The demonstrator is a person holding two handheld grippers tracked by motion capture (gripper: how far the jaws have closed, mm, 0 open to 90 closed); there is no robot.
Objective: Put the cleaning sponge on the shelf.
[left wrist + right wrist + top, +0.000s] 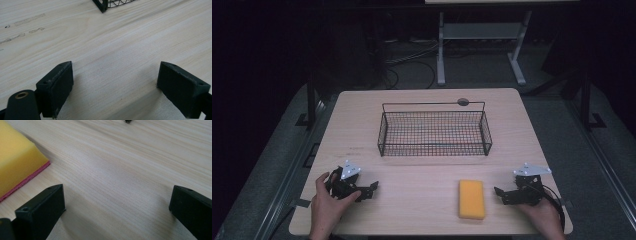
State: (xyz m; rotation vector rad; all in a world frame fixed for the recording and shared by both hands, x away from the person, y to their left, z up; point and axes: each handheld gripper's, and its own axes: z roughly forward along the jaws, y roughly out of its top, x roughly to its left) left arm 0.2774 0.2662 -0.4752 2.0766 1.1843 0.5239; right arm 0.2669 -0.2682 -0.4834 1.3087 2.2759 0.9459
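Only partly in frame, yellow sponge (17, 162) beside right gripper (116, 212), both grippers' fingers (56, 87) spread, empty.

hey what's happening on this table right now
A person sits at a wooden table with a claw tool in each hand. Both rest low near the front edge, open and holding nothing: the left claw at the left, the right claw at the right. A yellow sponge with a reddish underside lies flat just beside the right claw, untouched. A black wire basket stands empty farther back, in the middle of the table. Nothing has been picked up yet.
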